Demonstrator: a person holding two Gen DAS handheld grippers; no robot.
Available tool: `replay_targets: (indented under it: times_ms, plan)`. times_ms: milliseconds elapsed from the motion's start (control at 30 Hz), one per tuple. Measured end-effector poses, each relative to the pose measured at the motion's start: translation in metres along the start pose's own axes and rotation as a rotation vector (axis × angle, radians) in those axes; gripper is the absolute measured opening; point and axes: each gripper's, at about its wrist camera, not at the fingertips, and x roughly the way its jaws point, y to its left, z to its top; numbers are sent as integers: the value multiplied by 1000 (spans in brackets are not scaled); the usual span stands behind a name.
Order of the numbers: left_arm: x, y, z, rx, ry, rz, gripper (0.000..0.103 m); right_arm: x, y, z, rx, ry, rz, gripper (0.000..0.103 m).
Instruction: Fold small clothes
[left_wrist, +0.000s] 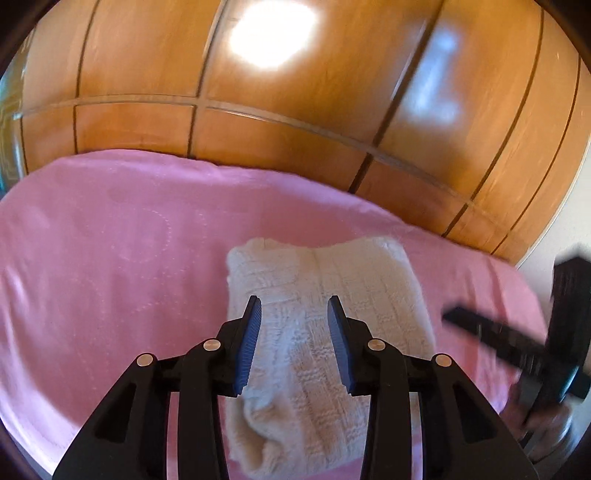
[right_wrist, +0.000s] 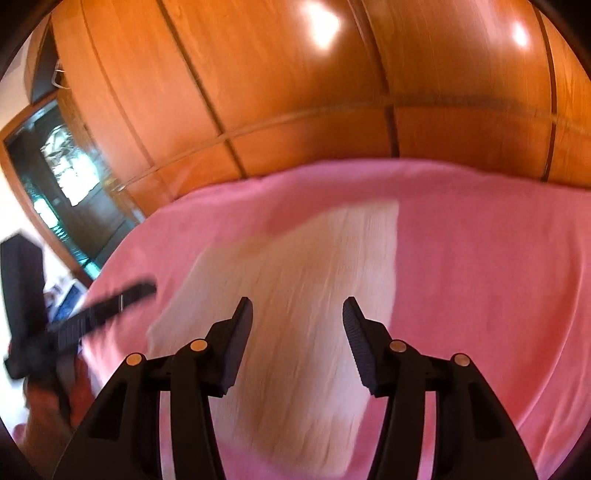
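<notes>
A cream knitted garment (left_wrist: 332, 291) lies folded on the pink bedspread (left_wrist: 110, 258). My left gripper (left_wrist: 294, 304) is open and empty, hovering above the garment's near half. My right gripper (right_wrist: 297, 308) is open and empty above the same garment (right_wrist: 295, 266), which is blurred by motion in the right wrist view. The right gripper also shows blurred at the right of the left wrist view (left_wrist: 517, 347), beside the garment. The left gripper shows blurred at the left of the right wrist view (right_wrist: 92, 310).
The pink bedspread (right_wrist: 480, 258) covers the bed. A glossy wooden wardrobe (left_wrist: 258, 122) stands along the far edge of the bed. A dark glass-fronted opening (right_wrist: 62, 177) is at the left in the right wrist view.
</notes>
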Motion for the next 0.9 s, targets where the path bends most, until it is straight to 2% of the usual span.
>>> replay_targets:
  times_ms: [67,100,133,167,200,267,333,367,400,433,500,633,900]
  plan:
    - [24,4,-11,7,61,25,36,28,2,9,7,14,-29,51]
    - [33,5,-19,14,83,45,36,42,2,7,3,49,-43,51]
    - [49,10,-28,15,123,76,36,74,1,-1,-3,133,-64,51]
    - [57,13,-34,15,133,99,36,81,-5,-8,-18,143,-81,51]
    - [55,14,-35,22,119,104,36,86,-1,-14,-61,101,-104,52]
    - [46,12,-33,43,97,110,36,86,3,-14,-65,81,-108,53]
    - [38,14,-30,49,72,113,36,83,1,-10,-43,71,-62,66]
    - [37,14,-30,54,67,114,36,81,0,-9,-38,64,-37,76]
    - [34,14,-30,58,60,117,39,80,0,-8,-39,58,-31,81]
    - [31,14,-30,60,46,133,54,74,-2,-11,-39,55,-30,82]
    - [26,14,-32,60,6,141,61,65,-9,-12,-19,50,-12,88]
    - [21,19,-29,69,7,145,61,50,-26,-7,54,43,24,91]
    - [24,28,-32,68,29,150,61,43,-60,-15,161,69,43,95]
